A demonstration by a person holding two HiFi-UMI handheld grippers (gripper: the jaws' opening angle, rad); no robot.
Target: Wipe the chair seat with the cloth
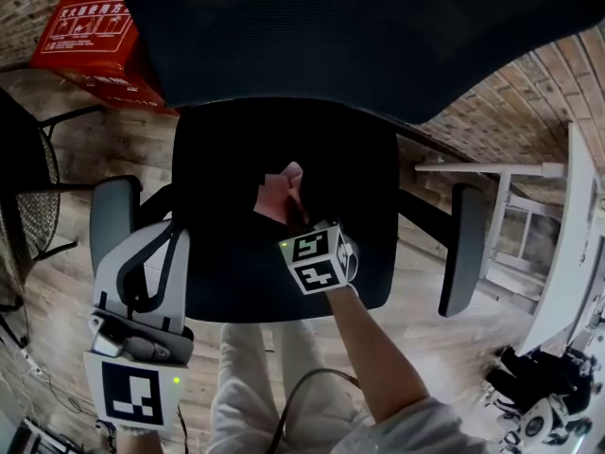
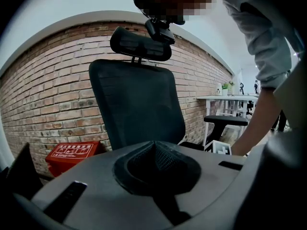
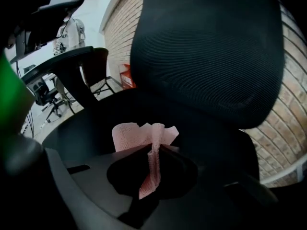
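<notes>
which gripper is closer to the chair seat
Right. The right gripper is over the chair seat, shut on the pink cloth; the left gripper is off its front-left corner, beside the armrest.

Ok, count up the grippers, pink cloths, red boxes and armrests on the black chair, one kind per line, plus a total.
Grippers: 2, the left gripper and the right gripper
Pink cloth: 1
Red box: 1
Armrests: 2
Total: 6
</notes>
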